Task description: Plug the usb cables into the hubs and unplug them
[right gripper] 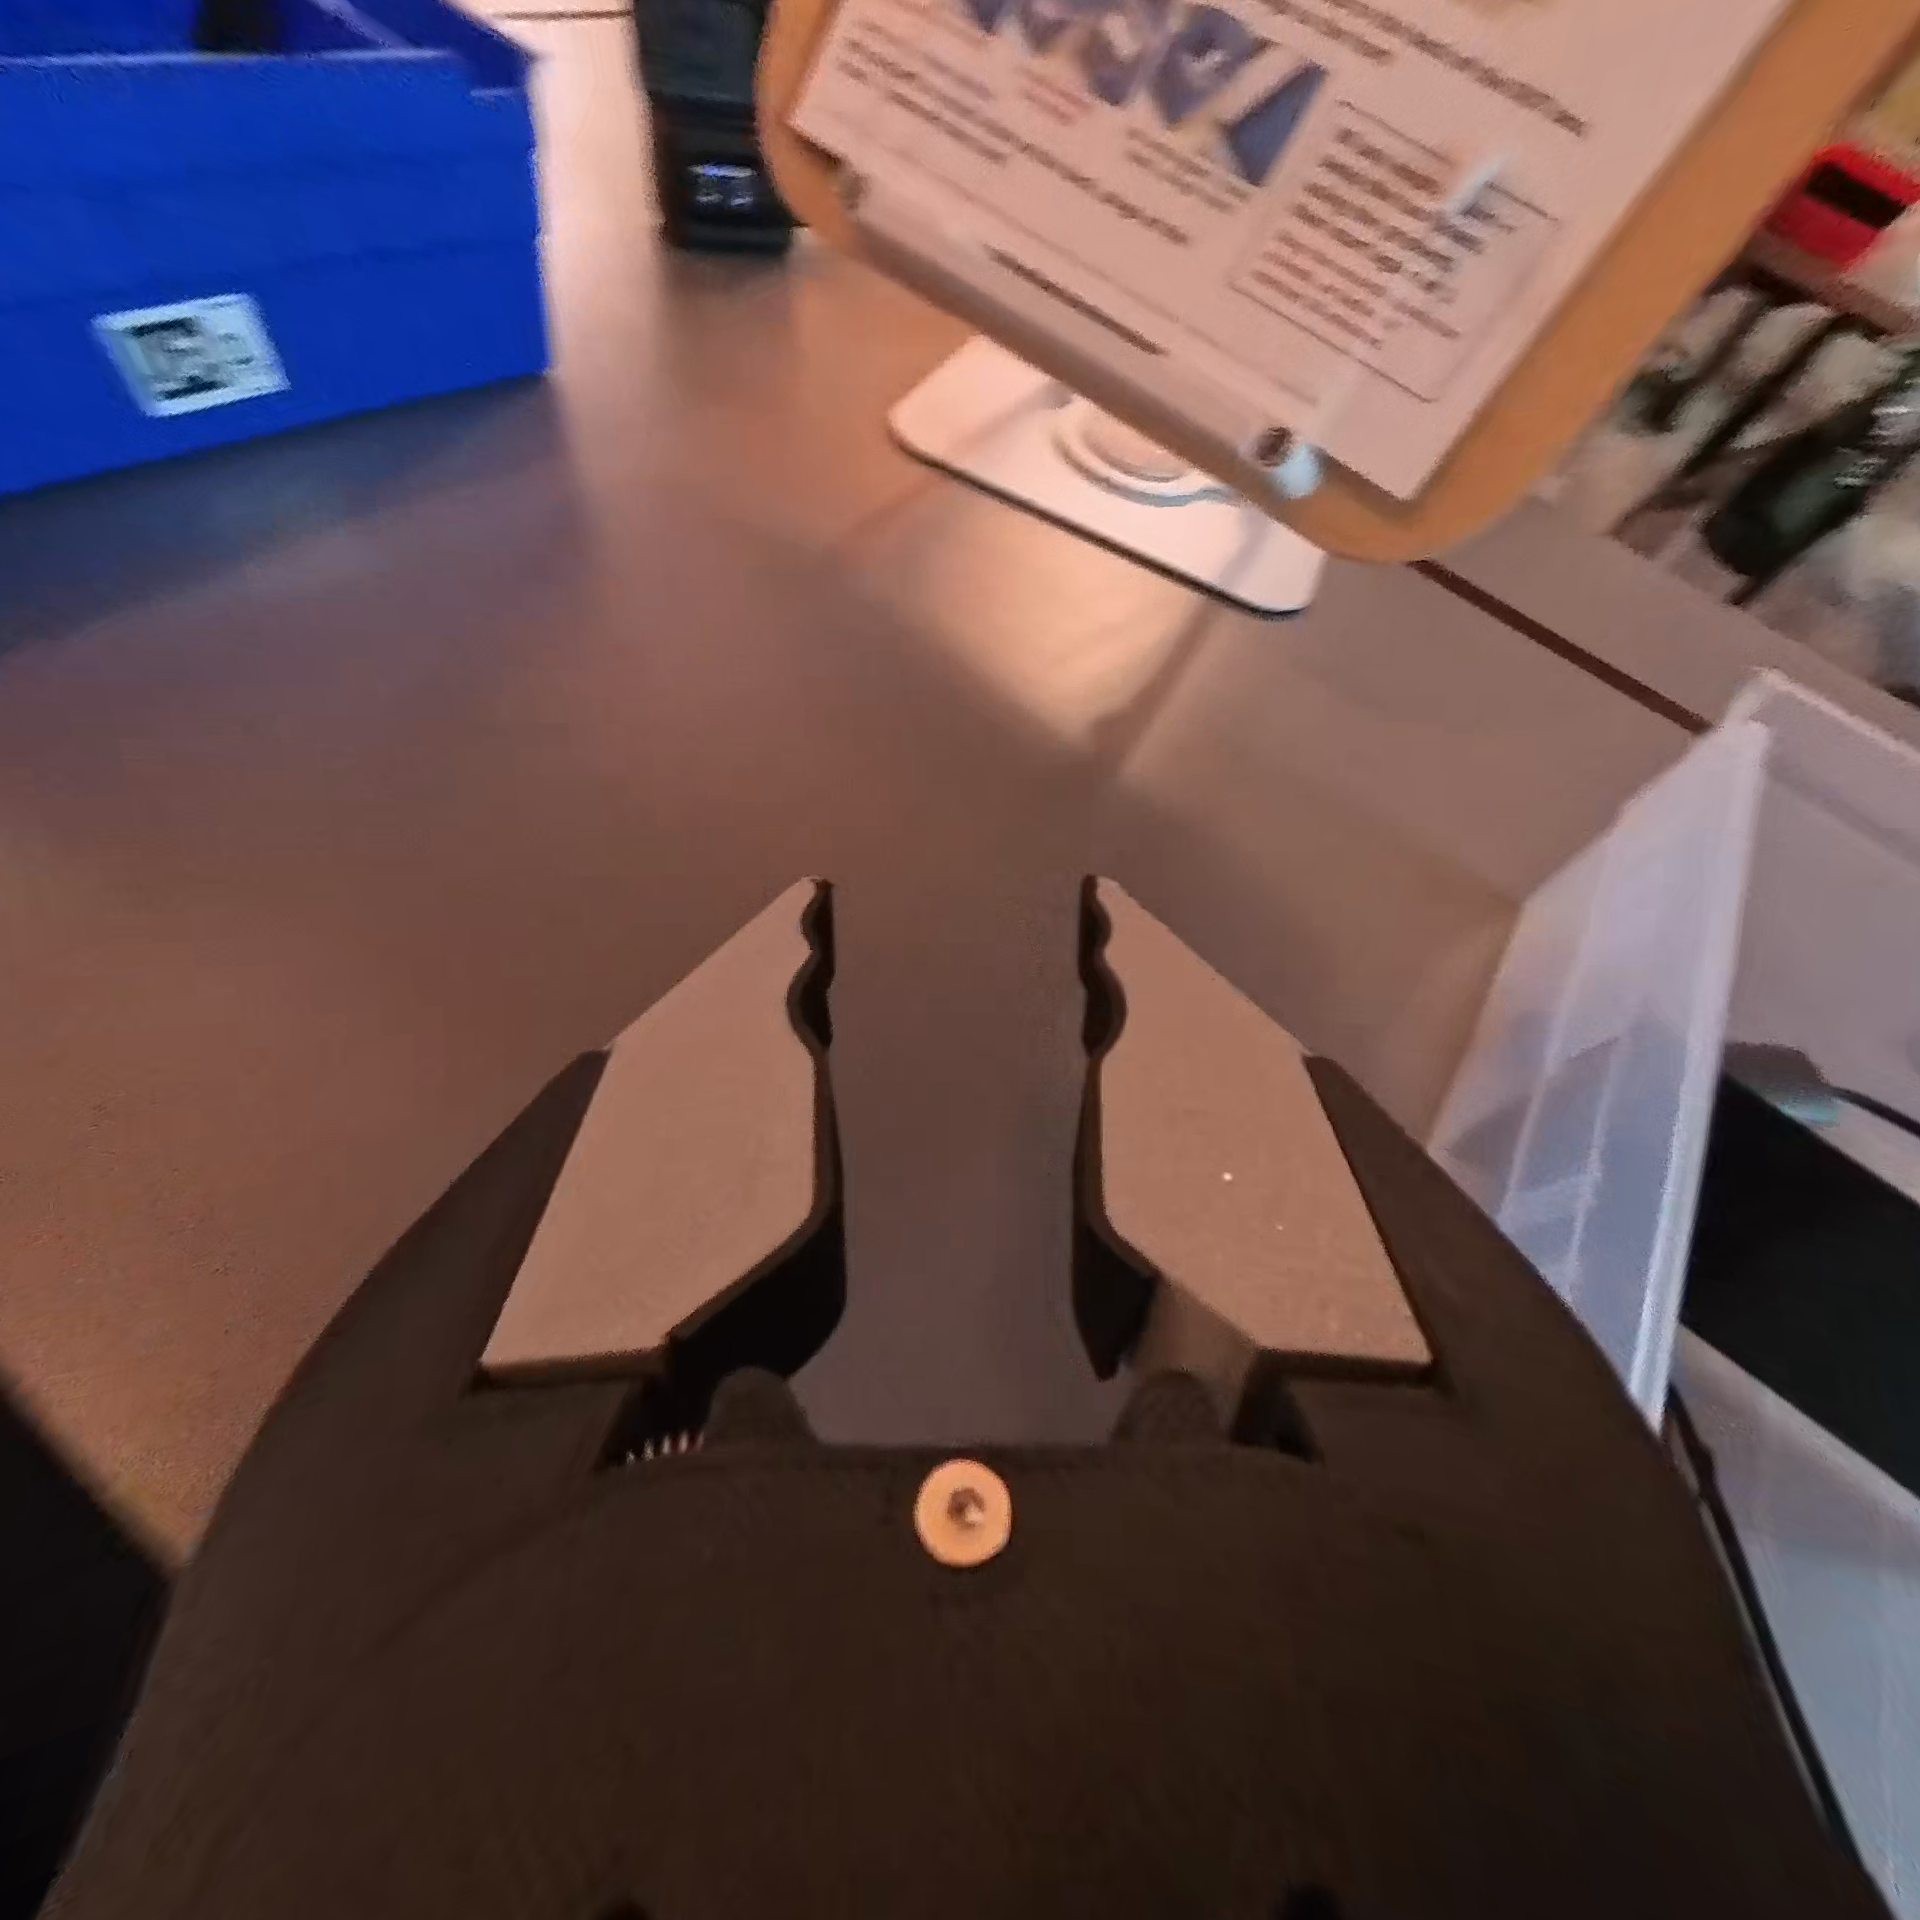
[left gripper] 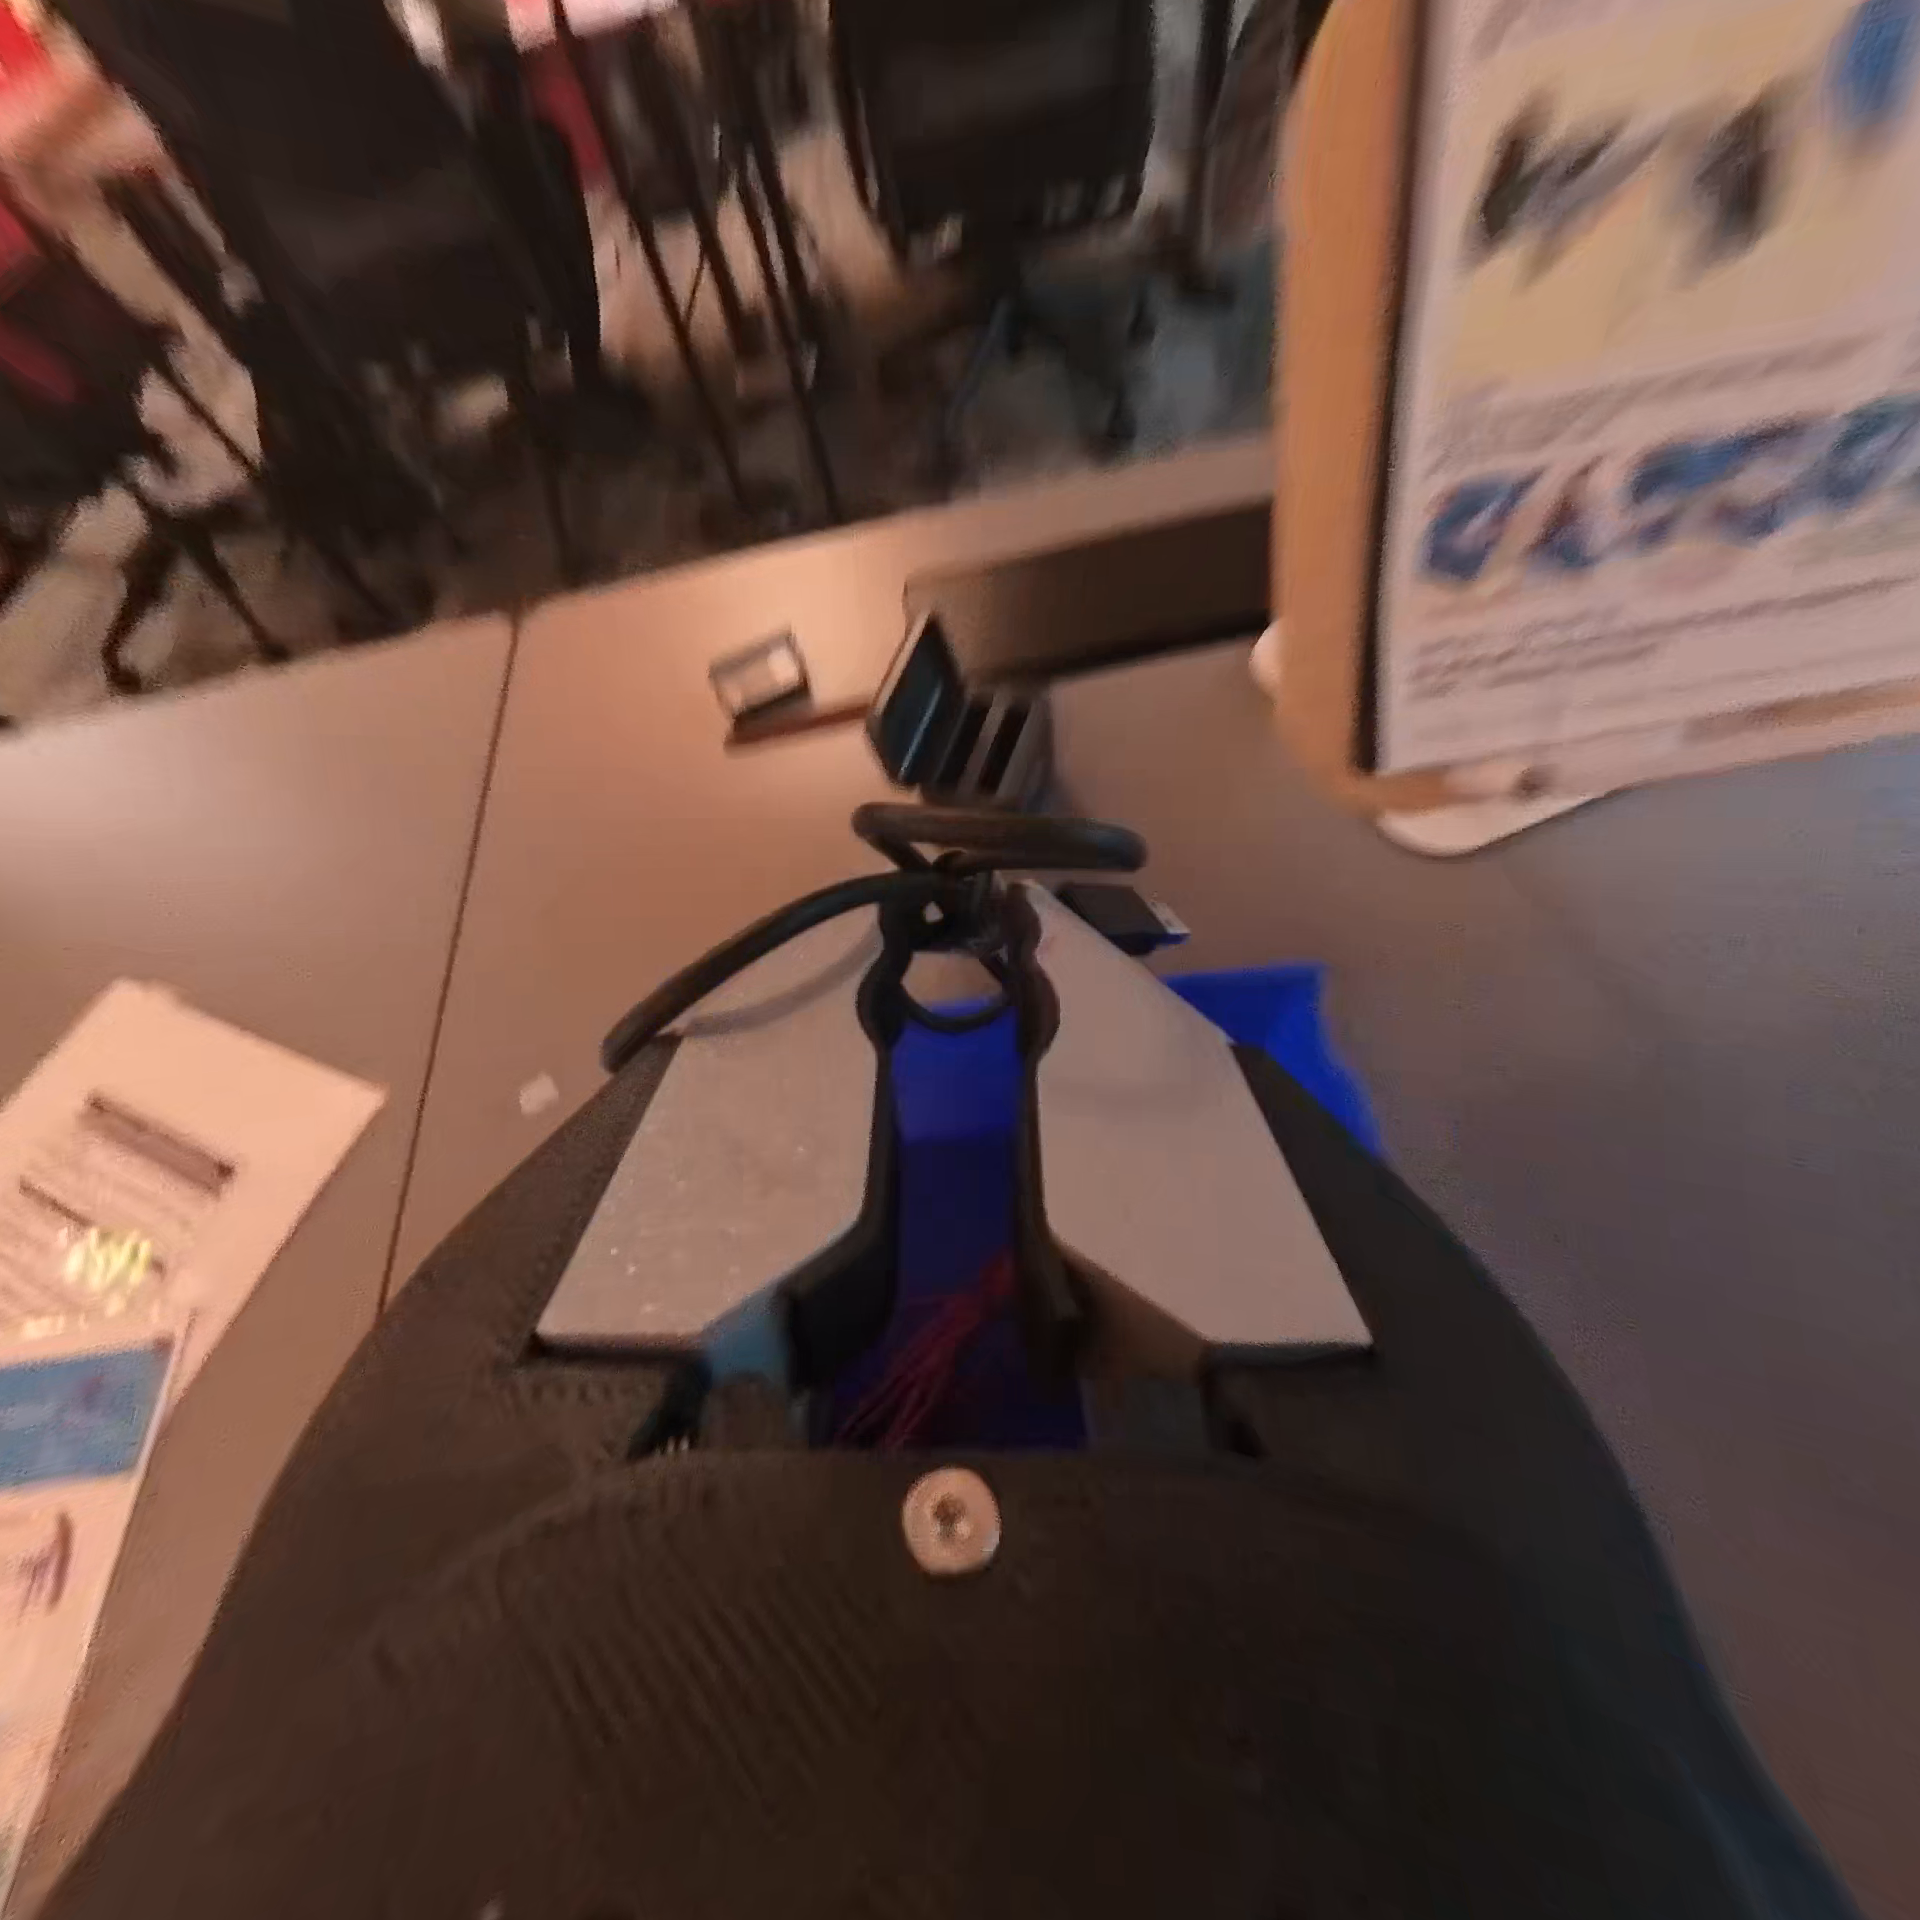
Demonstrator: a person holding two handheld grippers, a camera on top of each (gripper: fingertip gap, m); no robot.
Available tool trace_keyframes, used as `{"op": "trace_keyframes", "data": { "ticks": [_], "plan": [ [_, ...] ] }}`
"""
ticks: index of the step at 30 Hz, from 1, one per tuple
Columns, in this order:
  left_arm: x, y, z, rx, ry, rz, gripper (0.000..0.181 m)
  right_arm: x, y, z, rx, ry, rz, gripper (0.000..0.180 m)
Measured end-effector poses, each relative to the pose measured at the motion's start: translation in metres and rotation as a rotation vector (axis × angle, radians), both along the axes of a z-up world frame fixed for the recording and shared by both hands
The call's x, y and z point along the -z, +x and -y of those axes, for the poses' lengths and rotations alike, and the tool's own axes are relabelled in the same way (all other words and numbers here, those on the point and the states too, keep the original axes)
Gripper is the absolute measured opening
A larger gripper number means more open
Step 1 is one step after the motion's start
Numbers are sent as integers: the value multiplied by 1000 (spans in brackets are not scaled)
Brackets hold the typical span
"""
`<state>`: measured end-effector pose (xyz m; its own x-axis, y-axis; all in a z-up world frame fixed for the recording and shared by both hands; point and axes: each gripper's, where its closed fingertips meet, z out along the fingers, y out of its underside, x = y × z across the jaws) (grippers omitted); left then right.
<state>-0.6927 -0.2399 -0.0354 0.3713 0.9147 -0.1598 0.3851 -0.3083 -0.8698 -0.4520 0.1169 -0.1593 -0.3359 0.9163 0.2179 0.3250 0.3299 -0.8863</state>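
In the left wrist view my left gripper (left gripper: 956,935) is shut on a black USB cable (left gripper: 727,961), pinched at the fingertips. The cable's coiled part (left gripper: 997,840) hangs just beyond the tips, and a plug with a blue insert (left gripper: 1127,916) sticks out to the right. A black USB hub (left gripper: 956,707) stands on the table right behind the coil. In the right wrist view my right gripper (right gripper: 956,894) is open and empty above the bare table. The black hub (right gripper: 717,135) shows far off at the top.
A blue bin (left gripper: 1278,1029) lies under the left gripper and shows at the upper left of the right wrist view (right gripper: 260,229). A wood-framed sign (right gripper: 1247,208) on a white base (right gripper: 1101,478) stands to the right. A clear plastic box (right gripper: 1662,987) and a leaflet (left gripper: 125,1247) lie nearby. There is about 45 centimeters between the tips of the two grippers.
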Motion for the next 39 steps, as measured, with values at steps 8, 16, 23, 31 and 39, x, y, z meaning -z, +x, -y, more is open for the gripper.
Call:
{"op": "trace_keyframes", "data": {
  "ticks": [8, 16, 23, 31, 39],
  "plan": [
    [-92, 98, -67, 247, 14, -337, 14, 15, -28, 4, 118, 4, -34, 59],
    [-111, 171, -119, 454, 50, -448, 14, 17, -31, 19, 84, -20, -9, 60],
    [-132, 191, -138, 442, 15, -622, 15, 14, -31, 25, 75, -18, 1, 61],
    [-184, 173, -120, 352, 5, -744, 14, 13, -29, 22, 76, -10, -3, 61],
    [-276, 180, -105, 335, 101, -861, 15, 4, -27, 21, 67, -13, -16, 61]
  ]
}}
